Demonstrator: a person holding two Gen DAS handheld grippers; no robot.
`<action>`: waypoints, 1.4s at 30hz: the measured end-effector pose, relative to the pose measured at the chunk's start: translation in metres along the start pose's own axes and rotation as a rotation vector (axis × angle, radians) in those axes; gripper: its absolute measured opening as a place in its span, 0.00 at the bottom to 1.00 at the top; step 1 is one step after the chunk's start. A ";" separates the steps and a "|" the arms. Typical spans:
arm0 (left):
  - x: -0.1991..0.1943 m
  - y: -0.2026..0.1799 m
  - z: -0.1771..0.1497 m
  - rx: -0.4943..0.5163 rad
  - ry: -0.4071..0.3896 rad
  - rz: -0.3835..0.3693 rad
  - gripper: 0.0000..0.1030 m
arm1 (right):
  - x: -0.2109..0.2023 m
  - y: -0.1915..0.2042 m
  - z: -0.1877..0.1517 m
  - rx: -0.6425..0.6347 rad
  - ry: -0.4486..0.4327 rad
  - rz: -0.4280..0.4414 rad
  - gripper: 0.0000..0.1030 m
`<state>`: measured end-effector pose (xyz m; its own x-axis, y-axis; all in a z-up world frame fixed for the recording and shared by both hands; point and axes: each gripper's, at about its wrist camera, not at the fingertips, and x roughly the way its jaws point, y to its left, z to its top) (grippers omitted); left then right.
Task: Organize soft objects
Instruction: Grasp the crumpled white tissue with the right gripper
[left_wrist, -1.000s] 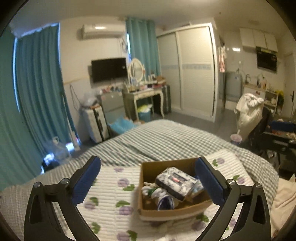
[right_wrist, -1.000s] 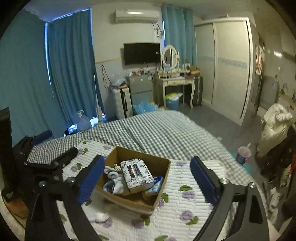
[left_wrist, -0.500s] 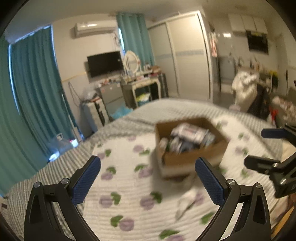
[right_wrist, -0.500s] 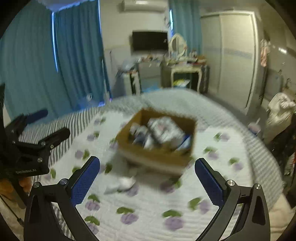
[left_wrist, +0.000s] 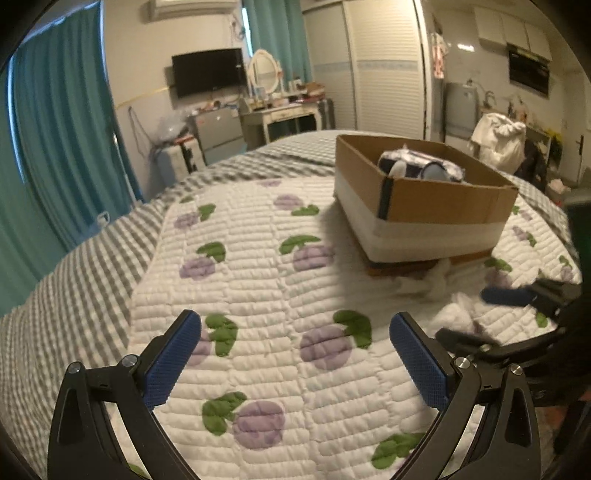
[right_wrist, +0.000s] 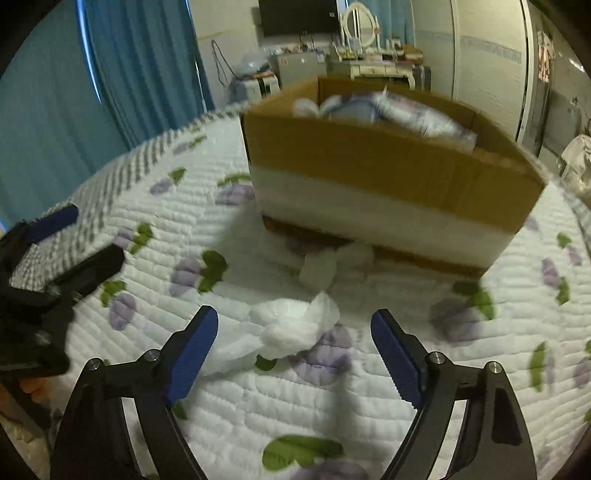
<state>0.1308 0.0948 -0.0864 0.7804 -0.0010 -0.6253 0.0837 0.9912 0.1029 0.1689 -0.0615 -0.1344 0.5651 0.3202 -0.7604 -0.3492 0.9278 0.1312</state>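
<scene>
Both grippers are dropping low over the quilted bedspread (right_wrist: 369, 406) since the earlier frames. Right gripper (right_wrist: 293, 334) is hovering with jaws spread wide and empty around a crumpled white sock (right_wrist: 291, 328) lying just before the cardboard box (right_wrist: 388, 158) of soft things. Left gripper (left_wrist: 295, 343) is hanging wide open, holding nothing, over bare quilt.
</scene>
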 end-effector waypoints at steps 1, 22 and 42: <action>0.004 0.002 -0.002 -0.013 0.009 -0.008 1.00 | 0.009 0.000 -0.002 -0.002 0.019 0.010 0.74; 0.024 -0.087 0.012 -0.112 0.211 -0.080 0.99 | -0.052 -0.093 0.014 0.160 -0.124 -0.121 0.40; 0.099 -0.125 0.021 -0.077 0.248 -0.075 0.43 | -0.013 -0.130 0.000 0.246 -0.065 -0.097 0.40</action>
<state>0.2105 -0.0315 -0.1451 0.5975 -0.0512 -0.8003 0.0804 0.9968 -0.0037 0.2066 -0.1861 -0.1415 0.6363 0.2321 -0.7357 -0.1037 0.9707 0.2166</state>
